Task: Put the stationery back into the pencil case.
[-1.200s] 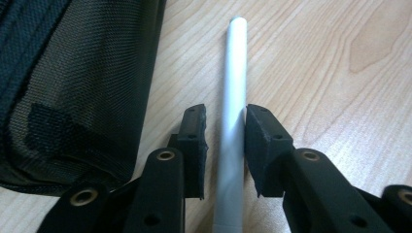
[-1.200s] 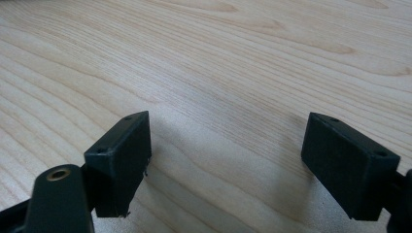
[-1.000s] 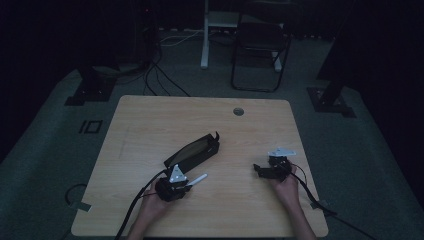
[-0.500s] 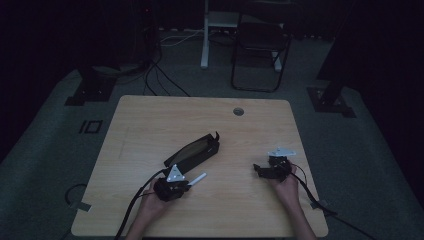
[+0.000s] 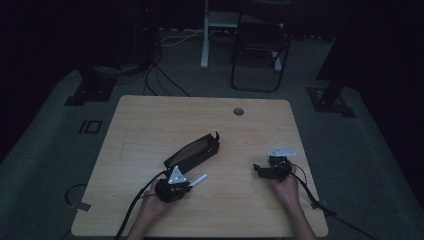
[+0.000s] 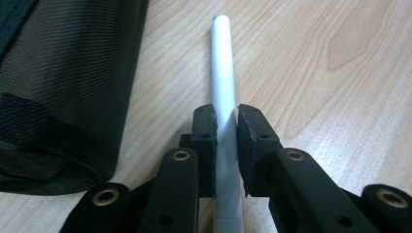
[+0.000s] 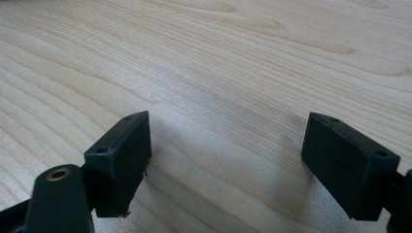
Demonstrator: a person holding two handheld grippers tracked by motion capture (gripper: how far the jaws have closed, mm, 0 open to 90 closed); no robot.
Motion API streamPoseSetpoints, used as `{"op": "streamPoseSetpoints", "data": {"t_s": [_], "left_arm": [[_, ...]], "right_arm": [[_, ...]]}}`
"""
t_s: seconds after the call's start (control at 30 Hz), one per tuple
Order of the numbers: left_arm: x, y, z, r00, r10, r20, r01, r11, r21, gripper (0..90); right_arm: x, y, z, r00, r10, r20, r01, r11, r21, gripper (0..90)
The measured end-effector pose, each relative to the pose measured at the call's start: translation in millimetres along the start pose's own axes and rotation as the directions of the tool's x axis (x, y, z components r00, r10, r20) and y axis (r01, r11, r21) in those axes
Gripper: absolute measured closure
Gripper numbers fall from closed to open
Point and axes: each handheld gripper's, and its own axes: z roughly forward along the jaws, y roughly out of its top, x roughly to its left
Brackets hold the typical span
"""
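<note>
A slim white stick (image 6: 222, 63), like a pen or marker, lies on the wooden table (image 5: 150, 125) and points away from my left gripper (image 6: 226, 131). That gripper is shut on its near part, both pads pressing its sides. In the high view the left gripper (image 5: 189, 184) sits near the front left, with the white stick (image 5: 199, 180) pointing right from it. A black fabric pouch (image 5: 192, 152) lies diagonally just behind it, and the pouch (image 6: 63, 82) is close beside the stick. My right gripper (image 5: 259, 167) rests at the front right, and its jaws (image 7: 228, 145) stand open over bare wood.
A round cable hole (image 5: 238, 111) sits near the table's far edge. Cables trail from both grippers off the front edge. A dark chair (image 5: 260, 55) and stand bases are on the floor beyond the table.
</note>
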Motion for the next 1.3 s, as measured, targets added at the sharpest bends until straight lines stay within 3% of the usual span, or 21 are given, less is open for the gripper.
{"op": "streamPoseSetpoints", "data": {"t_s": [0.57, 1.3], "left_arm": [[-0.2, 6.0, -26.6, 0.9996, -0.012, 0.025, 0.014, 0.9964, -0.084, 78.8], [-9.2, 19.9, -52.7, 0.9989, 0.039, 0.027, -0.035, 0.9904, -0.134, 78.8]], "right_arm": [[0.0, 0.0, 0.0, 1.0000, 0.001, 0.000, -0.001, 1.000, 0.000, 18.4], [0.0, 0.0, 0.0, 1.0000, 0.000, 0.000, 0.000, 1.000, 0.000, 18.4]]}}
